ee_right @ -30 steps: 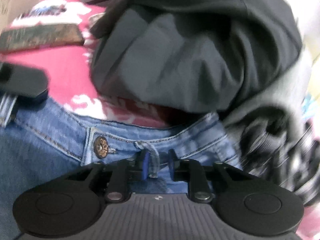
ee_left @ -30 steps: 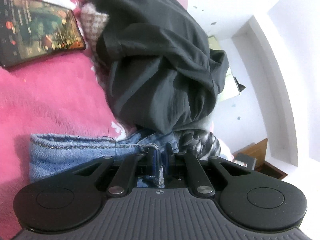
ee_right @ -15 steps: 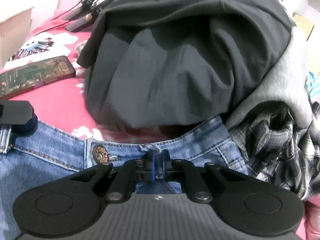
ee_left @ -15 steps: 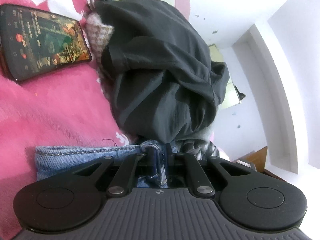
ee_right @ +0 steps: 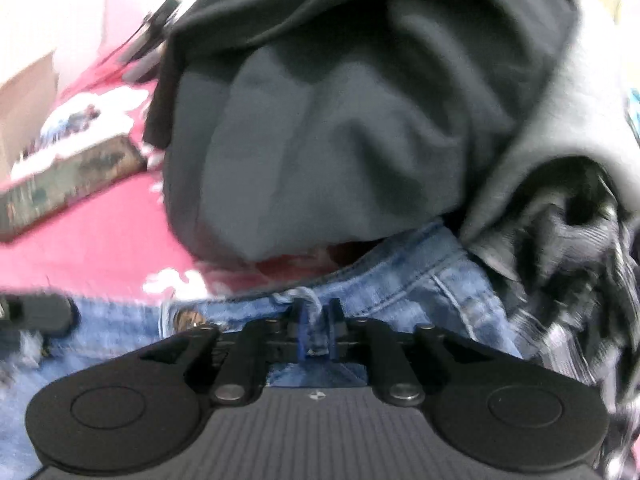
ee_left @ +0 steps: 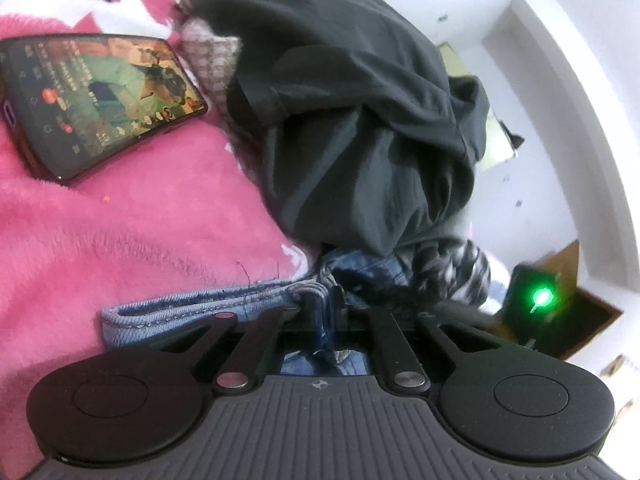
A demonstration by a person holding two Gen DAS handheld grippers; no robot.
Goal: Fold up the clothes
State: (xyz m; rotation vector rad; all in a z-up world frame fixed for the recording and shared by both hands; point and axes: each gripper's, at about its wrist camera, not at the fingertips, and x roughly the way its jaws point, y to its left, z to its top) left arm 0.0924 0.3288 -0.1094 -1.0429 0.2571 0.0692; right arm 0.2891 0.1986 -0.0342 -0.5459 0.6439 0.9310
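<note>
Right gripper [ee_right: 316, 330] fingers have just spread around the jeans [ee_right: 400, 292] waistband; left gripper [ee_left: 324, 312] pinches it.

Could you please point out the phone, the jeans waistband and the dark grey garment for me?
phone [ee_left: 100, 104]: left wrist view, middle of its lit screen.
jeans waistband [ee_left: 192, 304]: left wrist view, stitched top edge.
dark grey garment [ee_right: 340, 140]: right wrist view, its bulging front.

Each handheld gripper has a dark grey ribbed body with a small cross-in-circle mark at its front edge, two round black discs at the sides, and black link bars pinned by silver rivets. The right gripper [ee_right: 316, 330] carries blue finger pads [ee_right: 303, 332]; the left gripper [ee_left: 324, 312] matches.
</note>
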